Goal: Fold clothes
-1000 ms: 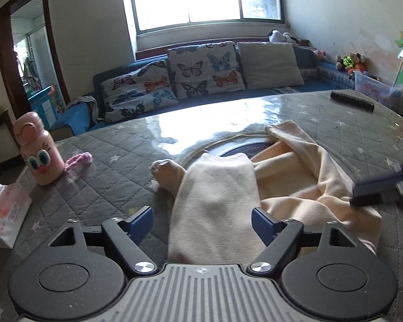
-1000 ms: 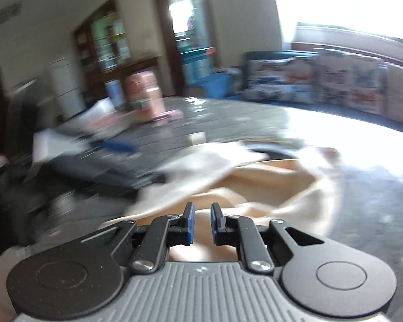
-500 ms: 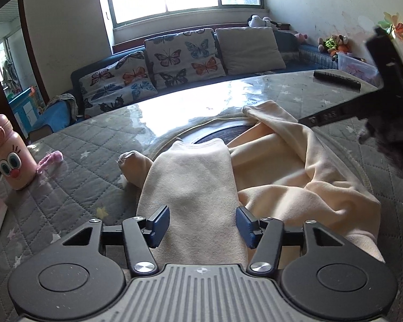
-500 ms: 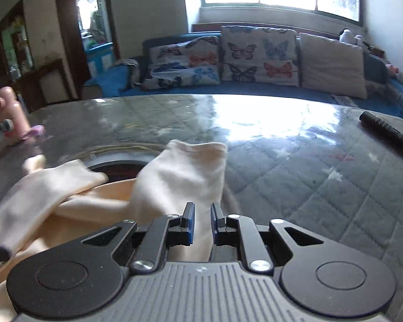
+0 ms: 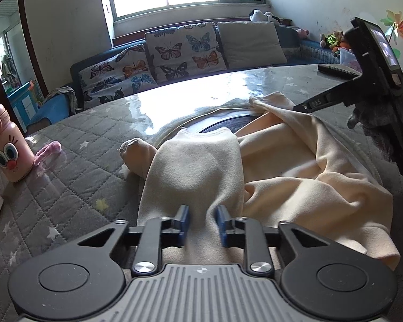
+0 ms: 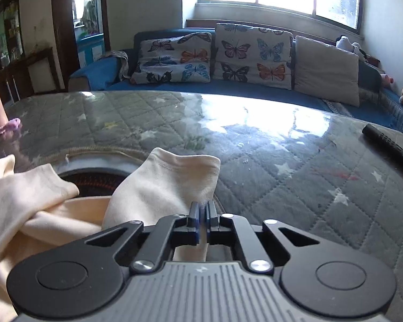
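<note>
A cream garment [image 5: 295, 171] lies crumpled on the grey quilted table [image 5: 75, 169]. One sleeve [image 5: 196, 171] runs straight out from my left gripper [image 5: 201, 225], whose blue-padded jaws stand partly closed around a raised fold of it, a narrow gap left. My right gripper [image 6: 202, 224] is shut on the edge of the other sleeve [image 6: 169, 182], near its cuff. The right gripper's body also shows in the left wrist view [image 5: 373, 61], at the garment's far right.
A pink cartoon bottle [image 5: 8, 145] with a pink strap stands at the table's left. A black remote [image 6: 389, 145] lies at the far right. A round dark inset [image 6: 94, 181] sits under the garment. A sofa with butterfly cushions [image 5: 180, 51] lies beyond the table.
My left gripper's jaws have closed in from wide open to a narrow gap around the sleeve. My right gripper stayed shut and swung round to the garment's right side.
</note>
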Demonstrator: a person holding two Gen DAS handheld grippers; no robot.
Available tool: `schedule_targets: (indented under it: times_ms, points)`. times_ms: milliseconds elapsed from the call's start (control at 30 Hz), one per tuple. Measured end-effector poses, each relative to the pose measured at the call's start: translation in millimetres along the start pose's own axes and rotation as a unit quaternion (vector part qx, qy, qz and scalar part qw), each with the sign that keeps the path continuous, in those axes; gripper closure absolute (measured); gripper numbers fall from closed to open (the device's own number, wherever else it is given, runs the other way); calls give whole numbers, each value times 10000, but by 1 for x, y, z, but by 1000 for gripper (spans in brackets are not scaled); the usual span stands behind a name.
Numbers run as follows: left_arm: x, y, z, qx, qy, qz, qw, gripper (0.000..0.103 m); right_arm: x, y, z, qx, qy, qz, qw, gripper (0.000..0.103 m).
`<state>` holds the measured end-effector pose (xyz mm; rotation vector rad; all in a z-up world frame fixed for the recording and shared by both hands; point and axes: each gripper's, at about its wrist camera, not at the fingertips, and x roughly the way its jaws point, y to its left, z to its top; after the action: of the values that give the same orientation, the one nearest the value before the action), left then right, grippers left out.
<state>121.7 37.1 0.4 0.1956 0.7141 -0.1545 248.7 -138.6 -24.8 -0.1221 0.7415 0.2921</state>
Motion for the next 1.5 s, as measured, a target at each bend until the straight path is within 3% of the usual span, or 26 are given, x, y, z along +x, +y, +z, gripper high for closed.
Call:
schedule_targets:
  times_ms: [133,333,533,600,700,733,833,900,967,1033,1333,1500]
  points:
    - [-10,9,-3,-109,-122,182,9997,98,-25,-8,-5,-4,-186,-129,9997,101]
    - [-29,30,-10,-410,-232,492,9977,101,-81,-35,-20,-45,-423,-554,9976,102]
    - [-46,13,-8,-166,-372,194,9990,97,-140,-64,-46,7,-554,-955,9939,102]
    - [-43,2,-7,-33,-345,60,9994,93,-159,-72,-60,40,-571,-1059,9927,102]
    - [-35,-13,-7,144,-268,-80,9995,65,-184,-82,-81,198,-605,-1147,9914,102]
    - [-32,-17,-7,210,-236,-115,9994,61,-189,-84,-87,248,-605,-1157,9911,102]
    - [-22,-27,-10,421,-94,-46,9991,60,-197,-89,-99,343,-577,-1144,9912,102]
    - [-16,-31,-14,556,23,49,9984,62,-197,-89,-106,335,-546,-1151,9913,102]
    - [-15,-28,-19,611,48,112,9981,87,-194,-89,-112,310,-513,-1168,9914,102]
    - [-23,-17,-22,500,-53,186,9986,96,-193,-90,-114,320,-507,-1190,9911,102]
    - [-85,40,-28,-457,-623,439,9960,98,-212,-92,-113,183,-650,-1348,9886,102]
    - [-114,58,-46,-845,-588,324,9942,97,-231,-89,-114,84,-726,-1417,9872,102]
